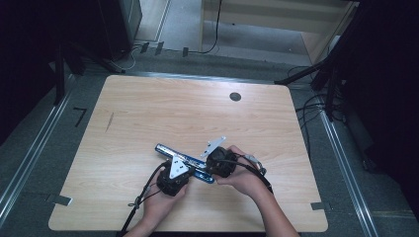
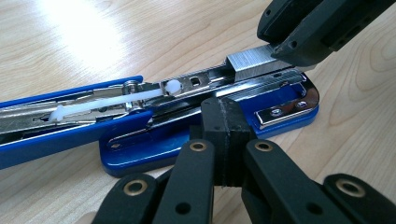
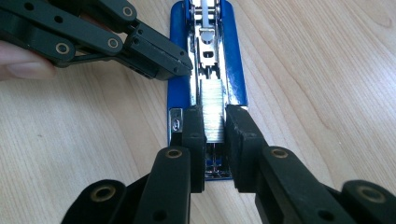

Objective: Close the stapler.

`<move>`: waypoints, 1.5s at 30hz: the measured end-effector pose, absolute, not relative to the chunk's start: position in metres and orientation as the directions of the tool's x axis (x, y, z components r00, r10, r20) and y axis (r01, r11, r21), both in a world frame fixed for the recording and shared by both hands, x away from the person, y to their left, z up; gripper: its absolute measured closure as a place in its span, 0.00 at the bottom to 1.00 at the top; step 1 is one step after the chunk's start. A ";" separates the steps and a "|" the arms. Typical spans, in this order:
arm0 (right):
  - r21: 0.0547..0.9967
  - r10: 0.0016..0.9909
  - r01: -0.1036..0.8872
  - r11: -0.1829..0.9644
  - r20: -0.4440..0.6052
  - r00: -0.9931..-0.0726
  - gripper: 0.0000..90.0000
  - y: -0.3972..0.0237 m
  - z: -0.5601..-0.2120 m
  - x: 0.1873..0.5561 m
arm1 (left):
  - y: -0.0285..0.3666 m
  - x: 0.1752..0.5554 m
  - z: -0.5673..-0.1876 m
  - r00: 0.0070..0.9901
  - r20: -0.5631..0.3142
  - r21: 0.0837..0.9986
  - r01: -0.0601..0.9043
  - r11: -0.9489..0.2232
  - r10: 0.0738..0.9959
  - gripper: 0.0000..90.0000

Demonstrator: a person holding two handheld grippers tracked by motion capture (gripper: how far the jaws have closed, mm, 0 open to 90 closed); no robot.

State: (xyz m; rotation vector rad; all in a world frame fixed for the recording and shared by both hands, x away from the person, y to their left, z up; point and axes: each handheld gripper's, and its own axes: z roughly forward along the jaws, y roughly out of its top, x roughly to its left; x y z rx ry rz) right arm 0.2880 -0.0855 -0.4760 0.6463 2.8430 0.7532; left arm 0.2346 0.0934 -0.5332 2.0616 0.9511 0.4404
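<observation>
A blue stapler (image 1: pixel 184 162) is laid open on the wooden table (image 1: pixel 148 113), near its front edge, between the 2 hands. Its lid is swung back flat, so the metal magazine (image 2: pixel 205 84) is exposed, with a white plastic pusher (image 2: pixel 116 100) along it.

The left hand-held gripper (image 2: pixel 224 135) is seen fully closed, its 2 pads pressed together with nothing between them; its tip is set against the side of the stapler base, beside the magazine.

The right hand-held gripper (image 3: pixel 215 140) is held over the front end of the magazine. A strip of staples (image 3: pixel 214 112) is clamped between its jaws, which are parted just by the strip's width, and the strip is rested in the magazine channel.
</observation>
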 end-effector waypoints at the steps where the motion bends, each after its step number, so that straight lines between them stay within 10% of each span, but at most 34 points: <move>1: 0.493 0.434 0.370 0.788 -0.018 -0.901 0.89 -0.085 -0.476 0.288 | 0.093 0.235 -0.533 0.656 -0.019 0.788 0.474 -0.392 0.755 1.00; 45: 0.475 0.429 0.370 0.799 -0.016 -0.903 0.89 -0.081 -0.477 0.289 | 0.093 0.234 -0.533 0.657 -0.015 0.788 0.472 -0.396 0.754 1.00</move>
